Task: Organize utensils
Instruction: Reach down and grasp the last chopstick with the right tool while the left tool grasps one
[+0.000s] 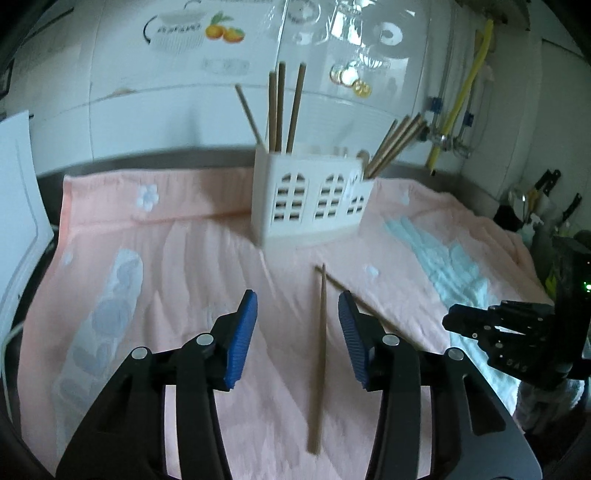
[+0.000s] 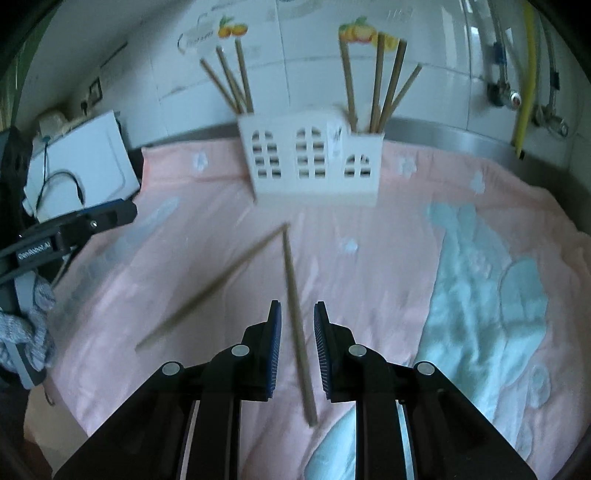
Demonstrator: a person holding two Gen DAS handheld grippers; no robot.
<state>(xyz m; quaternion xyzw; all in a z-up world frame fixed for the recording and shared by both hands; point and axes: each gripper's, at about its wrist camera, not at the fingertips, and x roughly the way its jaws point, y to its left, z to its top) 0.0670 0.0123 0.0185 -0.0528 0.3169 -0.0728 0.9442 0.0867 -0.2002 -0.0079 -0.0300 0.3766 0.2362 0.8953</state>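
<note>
A white house-shaped utensil holder (image 1: 310, 201) (image 2: 314, 162) stands on a pink towel (image 1: 184, 266) (image 2: 388, 258), with several wooden chopsticks upright in its left (image 1: 280, 107) and right (image 1: 395, 146) compartments. Two loose chopsticks lie on the towel, their far tips almost meeting. My left gripper (image 1: 297, 332) is open around one chopstick (image 1: 320, 354). My right gripper (image 2: 297, 347) is open, its jaws close on either side of the other chopstick (image 2: 297, 325). The first chopstick also shows in the right wrist view (image 2: 210, 291). The second runs behind my left gripper's right finger (image 1: 340, 286).
A tiled wall with fruit stickers (image 2: 231, 29) rises behind the holder. A yellow hose and pipes (image 1: 461, 96) run at the right. A white appliance (image 2: 81, 162) stands at the left edge. Knives and dark items (image 1: 546, 206) sit far right.
</note>
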